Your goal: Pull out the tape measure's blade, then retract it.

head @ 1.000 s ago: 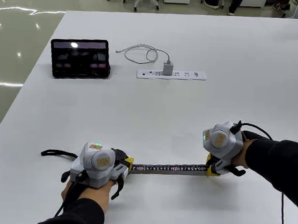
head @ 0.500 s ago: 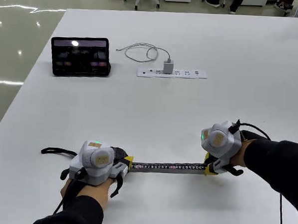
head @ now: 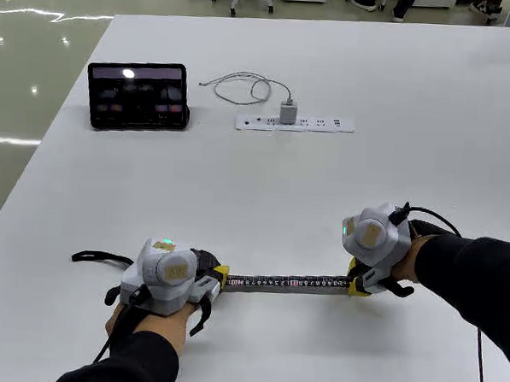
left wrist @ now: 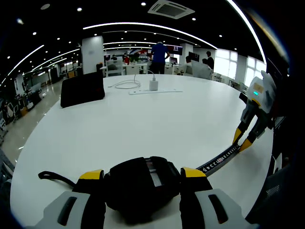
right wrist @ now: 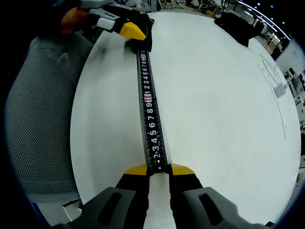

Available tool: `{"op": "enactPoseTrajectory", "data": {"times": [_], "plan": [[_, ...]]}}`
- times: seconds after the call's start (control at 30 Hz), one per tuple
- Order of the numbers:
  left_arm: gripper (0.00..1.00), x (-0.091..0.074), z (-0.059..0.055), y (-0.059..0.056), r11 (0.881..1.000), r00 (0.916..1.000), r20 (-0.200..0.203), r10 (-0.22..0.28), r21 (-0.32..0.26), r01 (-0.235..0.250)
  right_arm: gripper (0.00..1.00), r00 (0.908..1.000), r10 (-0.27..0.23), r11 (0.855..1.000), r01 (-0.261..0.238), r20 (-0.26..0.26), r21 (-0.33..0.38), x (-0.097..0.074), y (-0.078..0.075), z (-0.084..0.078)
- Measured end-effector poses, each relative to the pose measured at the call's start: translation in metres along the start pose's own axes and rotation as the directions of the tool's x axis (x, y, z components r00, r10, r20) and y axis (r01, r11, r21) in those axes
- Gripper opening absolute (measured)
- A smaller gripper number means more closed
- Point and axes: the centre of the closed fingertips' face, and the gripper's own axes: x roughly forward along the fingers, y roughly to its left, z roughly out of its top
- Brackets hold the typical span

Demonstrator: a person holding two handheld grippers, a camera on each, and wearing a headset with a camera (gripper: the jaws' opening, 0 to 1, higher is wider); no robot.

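The tape measure [left wrist: 143, 183] sat near the front edge of the white table [head: 263, 191], around 7 o'clock in the head view, with its black case squeezed between the left gripper's [left wrist: 143, 174] yellow-tipped jaws. Its blade [right wrist: 149, 114] was out flat, running toward 3 o'clock, where the right gripper [right wrist: 159, 169] had its jaws pinched on the tip. The tablet [head: 138, 97] stood up at 11, and the power strip [head: 294, 124] was near 12.

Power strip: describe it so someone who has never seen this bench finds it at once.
Start at the big white table and look to its far half in the head view. Right of the dark tablet lies the power strip, a flat white bar. It alone has a white charger plugged in, with a cable looped behind it.
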Motion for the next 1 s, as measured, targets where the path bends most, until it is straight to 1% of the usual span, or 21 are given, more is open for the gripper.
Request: {"op": "enactPoseTrajectory", "data": {"times": [0.3, 1.0], "plan": [[0.59, 0.001, -0.001, 0.0, 1.0, 1.0, -0.004, 0.0, 0.012, 0.0, 0.11, 0.9998, -0.007, 1.0, 0.007, 0.016, 0.017, 0.001, -0.001, 0.003], [0.59, 0.0, -0.001, 0.0, 1.0, 1.0, -0.009, -0.001, 0.014, 0.001, 0.11, 0.9996, -0.01, 1.0, 0.009, 0.027, 0.03, 0.003, 0.0, 0.012]]}}
